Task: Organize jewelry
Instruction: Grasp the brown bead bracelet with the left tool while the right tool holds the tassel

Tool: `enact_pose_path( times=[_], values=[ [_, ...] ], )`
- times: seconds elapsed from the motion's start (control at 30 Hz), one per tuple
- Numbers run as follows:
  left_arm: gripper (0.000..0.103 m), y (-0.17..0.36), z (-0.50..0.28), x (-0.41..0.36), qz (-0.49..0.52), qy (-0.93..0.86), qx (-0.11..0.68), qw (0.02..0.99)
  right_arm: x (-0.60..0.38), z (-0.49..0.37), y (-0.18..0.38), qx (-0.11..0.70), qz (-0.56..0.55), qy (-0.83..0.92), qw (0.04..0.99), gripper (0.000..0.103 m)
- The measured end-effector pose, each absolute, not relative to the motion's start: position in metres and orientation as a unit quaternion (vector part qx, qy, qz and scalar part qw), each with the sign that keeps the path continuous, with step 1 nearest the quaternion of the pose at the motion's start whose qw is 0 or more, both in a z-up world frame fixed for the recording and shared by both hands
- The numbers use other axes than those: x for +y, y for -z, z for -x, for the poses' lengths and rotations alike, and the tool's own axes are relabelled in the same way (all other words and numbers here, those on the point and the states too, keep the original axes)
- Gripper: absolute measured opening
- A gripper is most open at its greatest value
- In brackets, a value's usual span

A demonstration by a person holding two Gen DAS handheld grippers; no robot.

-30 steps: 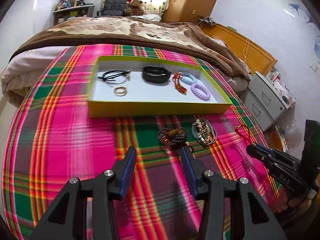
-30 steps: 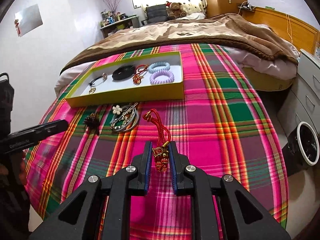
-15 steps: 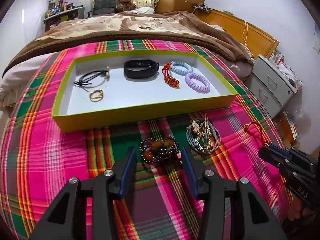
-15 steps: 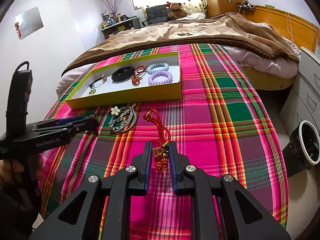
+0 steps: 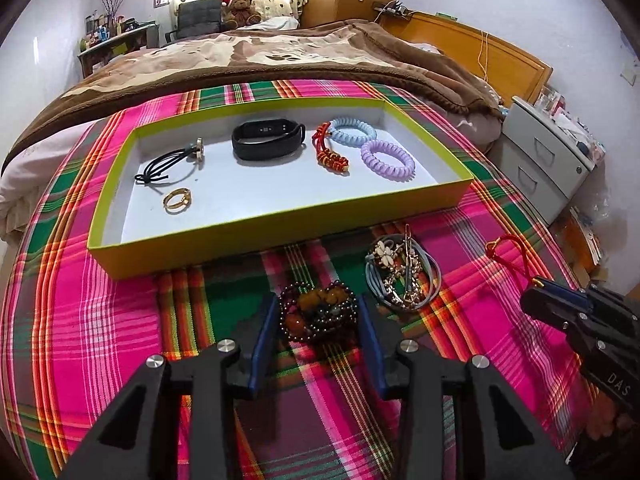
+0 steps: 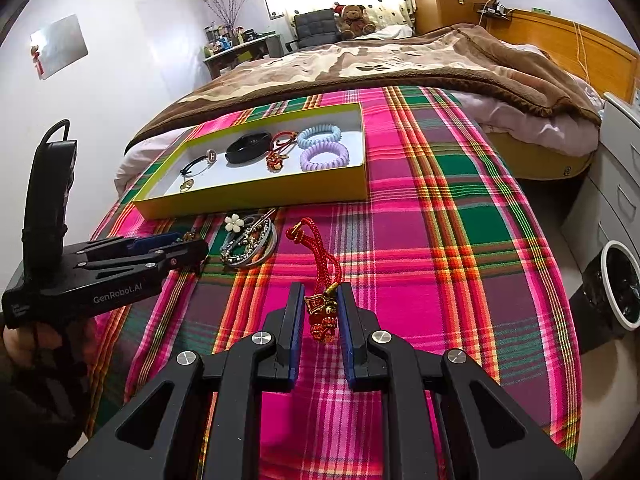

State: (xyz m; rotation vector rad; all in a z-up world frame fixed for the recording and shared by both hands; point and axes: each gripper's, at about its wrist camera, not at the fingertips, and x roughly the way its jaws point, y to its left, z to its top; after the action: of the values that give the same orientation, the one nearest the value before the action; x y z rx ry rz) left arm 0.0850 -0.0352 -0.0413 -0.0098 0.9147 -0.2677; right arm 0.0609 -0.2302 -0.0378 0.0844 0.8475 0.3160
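A: Your left gripper (image 5: pixel 318 322) sits right over the beaded bracelet (image 5: pixel 318 314) on the plaid blanket (image 5: pixel 100 320), just in front of the green tray (image 5: pixel 280 236). The jaws have just been closing in with the bracelet between them; both blue pads look to be at its beads, though I cannot tell if you are pressing yet.

B: And your right gripper (image 6: pixel 320 320) is clenched on the red knotted charm (image 6: pixel 320 314), down at its gold-and-red ornament end.

A: How will that bracelet handle for you? It looks like a coil of small hard beads on a strand, so my guess is light, floppy and a bit slick. Squeeze across the whole bundle, amber stones included, or a loop may slide out.

B: Its long axis runs roughly side to side between your pads, lying flat. No real front or back to it.

A: Your charm is different. Soft cord, probably nearly weightless, with the ornament as the only firm part, so that is the right place to hold it.

B: The cord stretches away from you towards the tray, its looped end farthest out, resting near the heap of hair ties and clips (image 6: pixel 250 246).

A: In the tray already: a black band (image 5: pixel 267 140), a gold ring (image 5: pixel 177 199), two spiral hair ties (image 5: pixel 387 159).
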Motion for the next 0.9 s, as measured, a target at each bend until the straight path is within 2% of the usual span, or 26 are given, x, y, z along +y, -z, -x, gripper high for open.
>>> enact_pose_path(
  times=[0.13, 0.37, 0.9],
  values=[
    [0.033, 0.041, -0.085, -0.035, 0.006, 0.127, 0.438, 0.89, -0.23, -0.061, 0.038, 0.409, -0.041, -0.153, 0.899, 0.017],
    [0.028, 0.037, -0.083, -0.032, 0.007, 0.122, 0.434, 0.893, -0.229, -0.061, 0.036, 0.406, -0.04, -0.153, 0.9, 0.017],
    [0.027, 0.008, -0.078, -0.023, 0.01, 0.117, 0.403, 0.908, -0.224, -0.067, 0.017, 0.388, -0.031, -0.153, 0.908, 0.017]
  ],
)
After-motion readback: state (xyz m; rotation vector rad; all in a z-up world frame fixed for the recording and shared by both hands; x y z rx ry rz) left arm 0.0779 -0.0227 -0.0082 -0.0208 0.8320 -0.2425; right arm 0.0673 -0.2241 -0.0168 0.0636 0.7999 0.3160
